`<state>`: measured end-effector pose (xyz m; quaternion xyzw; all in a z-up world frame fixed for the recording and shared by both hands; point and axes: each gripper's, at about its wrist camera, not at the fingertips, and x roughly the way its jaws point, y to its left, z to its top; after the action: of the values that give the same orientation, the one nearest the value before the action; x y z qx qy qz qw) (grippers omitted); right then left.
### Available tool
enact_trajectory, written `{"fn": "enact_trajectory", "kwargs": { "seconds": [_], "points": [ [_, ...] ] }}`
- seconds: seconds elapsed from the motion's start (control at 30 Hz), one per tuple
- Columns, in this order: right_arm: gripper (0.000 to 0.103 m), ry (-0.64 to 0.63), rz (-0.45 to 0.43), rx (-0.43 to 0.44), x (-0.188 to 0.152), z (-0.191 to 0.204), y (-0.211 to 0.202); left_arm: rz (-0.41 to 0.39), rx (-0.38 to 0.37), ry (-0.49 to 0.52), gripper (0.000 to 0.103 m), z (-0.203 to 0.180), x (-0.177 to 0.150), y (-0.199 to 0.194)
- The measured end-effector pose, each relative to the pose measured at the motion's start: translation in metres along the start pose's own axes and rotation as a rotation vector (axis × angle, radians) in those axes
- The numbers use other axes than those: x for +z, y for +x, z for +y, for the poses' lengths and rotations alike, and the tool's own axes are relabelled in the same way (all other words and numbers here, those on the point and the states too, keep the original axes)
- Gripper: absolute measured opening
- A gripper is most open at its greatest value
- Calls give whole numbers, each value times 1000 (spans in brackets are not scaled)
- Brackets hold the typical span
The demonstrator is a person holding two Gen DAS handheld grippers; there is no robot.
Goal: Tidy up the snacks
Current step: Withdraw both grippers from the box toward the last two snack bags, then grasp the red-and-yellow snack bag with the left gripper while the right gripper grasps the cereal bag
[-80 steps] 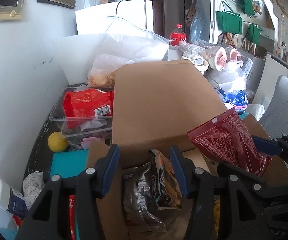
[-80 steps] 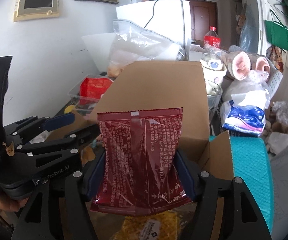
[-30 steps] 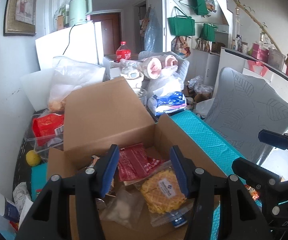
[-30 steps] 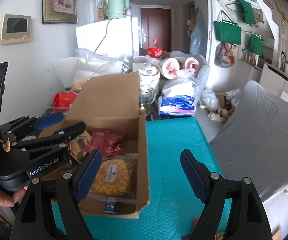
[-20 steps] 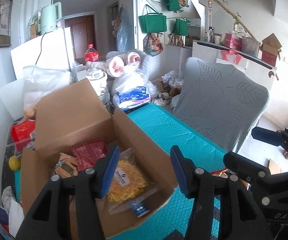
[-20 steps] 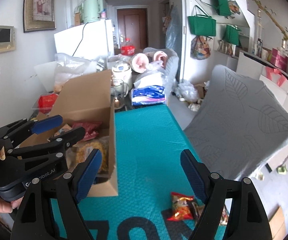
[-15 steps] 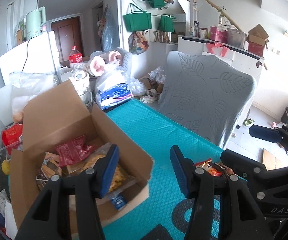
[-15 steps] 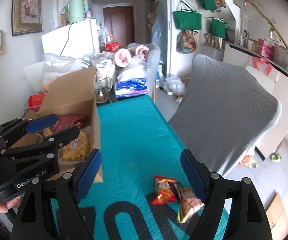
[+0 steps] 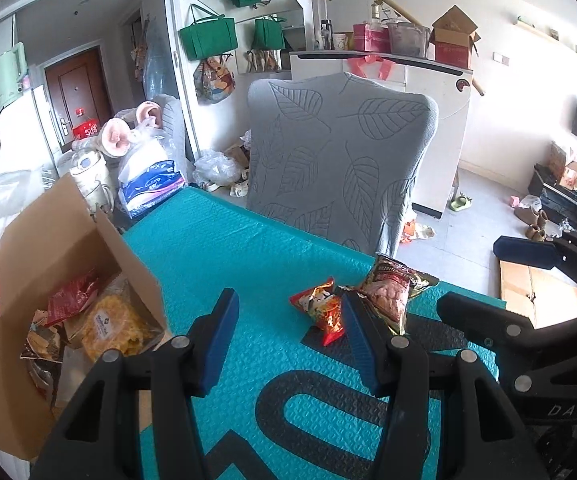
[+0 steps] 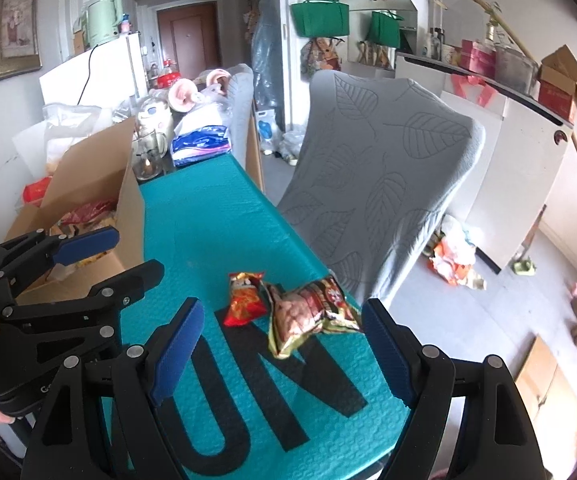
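Note:
Two snack bags lie on the teal mat: a small red one (image 9: 322, 310) (image 10: 245, 299) and a larger brown-green one (image 9: 392, 292) (image 10: 308, 312), touching each other. An open cardboard box (image 9: 68, 248) (image 10: 92, 188) at the left holds several snack packs, among them a dark red bag (image 9: 73, 295) and a yellow waffle pack (image 9: 114, 326). My left gripper (image 9: 290, 336) is open and empty, above the mat just in front of the red bag. My right gripper (image 10: 284, 352) is open and empty, with the brown-green bag just beyond its fingertips.
A grey leaf-patterned chair back (image 9: 336, 168) (image 10: 380, 184) stands right against the mat's far edge. Bags, a glass mug (image 10: 148, 156) and clutter crowd the table's far end beyond the box. The mat's right edge drops to the floor (image 10: 508, 320).
The right gripper let the dark red bag go into the box. Both grippers then swung right, away from the box, over to the two bags on the mat.

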<state>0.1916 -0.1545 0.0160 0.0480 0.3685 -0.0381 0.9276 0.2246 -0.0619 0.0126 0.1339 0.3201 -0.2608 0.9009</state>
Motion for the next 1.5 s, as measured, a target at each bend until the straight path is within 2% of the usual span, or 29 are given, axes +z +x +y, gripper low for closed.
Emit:
{"fn": "enact_trajectory", "kwargs": {
  "seconds": [0.37,0.47,0.57,0.7,0.87,0.97,1.27,1.4,1.5],
  "points": [
    [82,39,24,31,-25,-27,5,39,-45,-45,53,-15,-6,9],
    [89,51,36,57,-30,-36,10,42,-26,-84,53,-13,-7,11],
    [92,51,43,76,-31,-42,18,29,-25,-122,53,-9,-9,11],
    [94,44,60,94,-30,-45,30,31,-6,-126,53,-10,-10,13],
    [95,15,82,106,-24,-46,48,74,31,-123,53,-10,-13,27],
    [95,34,79,132,-20,-49,58,99,27,-137,53,-7,-15,36],
    [95,50,161,218,-7,-56,105,158,35,-189,53,5,-12,66],
    [95,50,162,238,-2,-57,116,181,46,-186,53,8,-12,79],
    [95,45,174,247,1,-58,124,198,26,-193,53,11,-12,85]
  ]
}}
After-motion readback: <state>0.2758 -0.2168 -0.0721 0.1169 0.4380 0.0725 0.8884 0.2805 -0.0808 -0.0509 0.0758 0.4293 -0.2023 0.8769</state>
